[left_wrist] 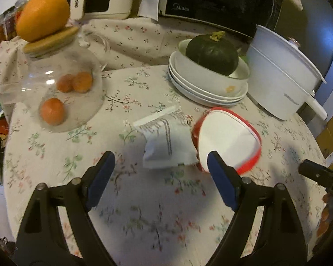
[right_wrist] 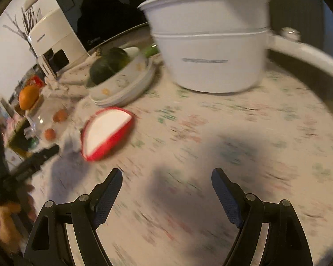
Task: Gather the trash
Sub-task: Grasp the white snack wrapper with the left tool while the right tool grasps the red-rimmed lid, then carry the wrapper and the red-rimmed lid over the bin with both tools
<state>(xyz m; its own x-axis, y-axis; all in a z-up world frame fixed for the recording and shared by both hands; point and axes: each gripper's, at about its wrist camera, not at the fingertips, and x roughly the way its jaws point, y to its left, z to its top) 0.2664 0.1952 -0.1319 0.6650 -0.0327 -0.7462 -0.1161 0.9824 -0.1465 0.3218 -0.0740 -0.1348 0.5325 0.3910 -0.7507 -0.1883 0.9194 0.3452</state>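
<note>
Item: crumpled white printed paper wrapper (left_wrist: 166, 141), twelve o'clock of our left tongs (left_wrist: 159, 161), released, empty; we judged a level straddle best. Right tongs (right_wrist: 166, 177) likewise released.

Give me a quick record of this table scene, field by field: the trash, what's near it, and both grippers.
trash: white wrapper lying flat on the floral tablecloth
beside it: red-rimmed white container, tipped on its side, touching the wrapper's edge
behind: dark green squash in a bowl on stacked white plates; white lidded pot
left of the wrapper: glass jar with a wooden lid, an orange on top
left gripper: open, empty, fingers just short of the wrapper
right gripper: open, empty, over bare cloth
</note>
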